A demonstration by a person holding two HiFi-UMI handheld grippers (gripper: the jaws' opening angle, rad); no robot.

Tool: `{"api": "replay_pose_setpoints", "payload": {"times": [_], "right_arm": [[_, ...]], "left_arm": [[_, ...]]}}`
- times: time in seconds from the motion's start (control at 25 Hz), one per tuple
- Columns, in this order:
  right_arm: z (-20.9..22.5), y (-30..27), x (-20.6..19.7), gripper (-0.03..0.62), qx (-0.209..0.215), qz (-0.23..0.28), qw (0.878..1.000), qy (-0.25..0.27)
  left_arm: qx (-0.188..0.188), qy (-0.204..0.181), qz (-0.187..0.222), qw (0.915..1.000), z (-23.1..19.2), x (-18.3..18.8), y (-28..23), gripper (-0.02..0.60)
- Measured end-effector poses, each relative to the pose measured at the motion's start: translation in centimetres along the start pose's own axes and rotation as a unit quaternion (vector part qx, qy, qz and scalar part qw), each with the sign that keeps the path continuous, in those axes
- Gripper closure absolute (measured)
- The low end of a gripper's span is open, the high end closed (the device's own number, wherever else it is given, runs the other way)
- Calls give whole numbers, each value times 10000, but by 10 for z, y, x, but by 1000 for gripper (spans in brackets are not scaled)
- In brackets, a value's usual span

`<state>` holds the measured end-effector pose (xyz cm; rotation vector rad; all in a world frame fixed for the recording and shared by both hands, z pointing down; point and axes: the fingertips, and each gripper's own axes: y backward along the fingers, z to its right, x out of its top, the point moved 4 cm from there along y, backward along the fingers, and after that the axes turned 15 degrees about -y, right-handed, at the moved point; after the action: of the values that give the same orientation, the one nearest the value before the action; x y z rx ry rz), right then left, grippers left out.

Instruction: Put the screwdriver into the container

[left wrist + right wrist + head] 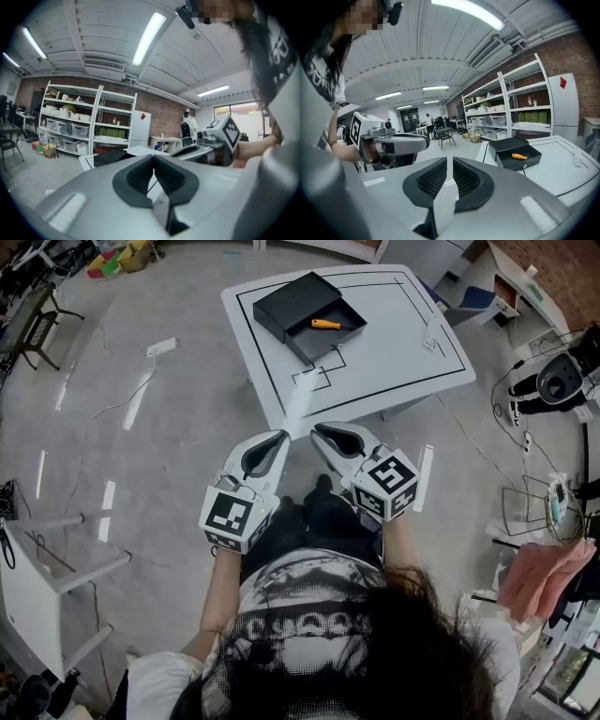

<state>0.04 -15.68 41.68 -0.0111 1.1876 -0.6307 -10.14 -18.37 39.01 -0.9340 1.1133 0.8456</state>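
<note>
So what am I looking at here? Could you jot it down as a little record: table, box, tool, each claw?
table: white with black lines, ahead of the person
container: black, open, near the table's far left corner
screwdriver: orange handle, lying inside the container
left claw: shut, empty, short of the table
right claw: a narrow gap between its jaws, empty, beside the left claw

Head view looks steeply down; gripper views face the distant container [520, 164].
</note>
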Motion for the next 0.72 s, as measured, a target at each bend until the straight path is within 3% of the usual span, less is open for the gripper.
{"api": "replay_pose_setpoints", "payload": {"times": [0.44,0.72], "right_arm": [[0,32,-3,557,-210,135,9997,-9],[8,78,-16,569,-224,246,9994,-120]], "left_arm": [[-52,-115,134,9998,19,16,-2,581],[-37,-121,83,9999,60,28,-11,581]]}}
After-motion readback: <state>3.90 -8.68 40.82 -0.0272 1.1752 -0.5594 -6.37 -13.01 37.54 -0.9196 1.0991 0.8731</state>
